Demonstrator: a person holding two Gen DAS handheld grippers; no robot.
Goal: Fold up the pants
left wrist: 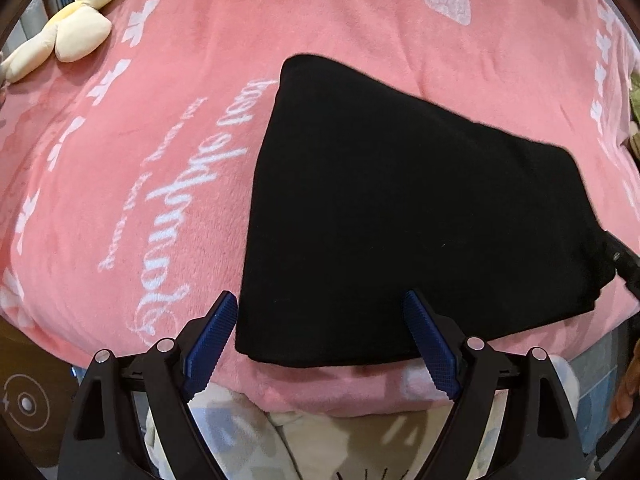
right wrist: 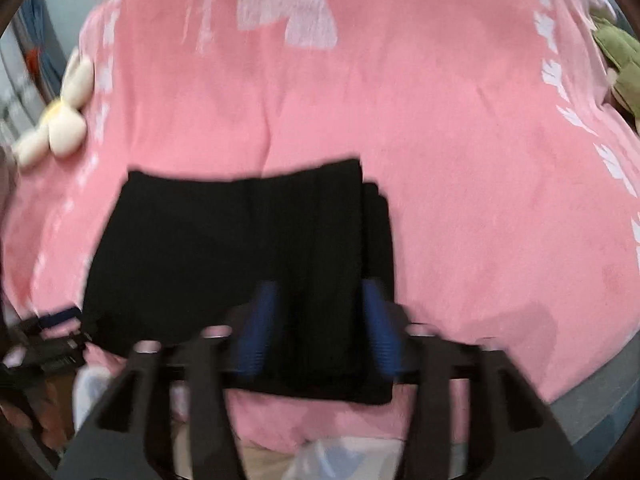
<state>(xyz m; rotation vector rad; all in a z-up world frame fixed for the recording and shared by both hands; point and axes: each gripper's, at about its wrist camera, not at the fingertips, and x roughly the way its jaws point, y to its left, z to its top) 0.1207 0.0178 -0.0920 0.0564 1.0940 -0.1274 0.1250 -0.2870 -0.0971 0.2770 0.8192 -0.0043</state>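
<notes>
The black pants lie folded into a flat block on a pink blanket. In the left wrist view my left gripper is open, its blue pads spread over the near left corner of the pants, holding nothing. In the right wrist view, which is blurred, the pants lie in front of my right gripper. It is open, with its blue fingers over the near right part of the pants. The left gripper shows at that view's left edge.
A cream flower-shaped plush lies at the far left of the blanket, also seen in the right wrist view. A green plush sits at the far right edge. The blanket's near edge hangs over the bed front.
</notes>
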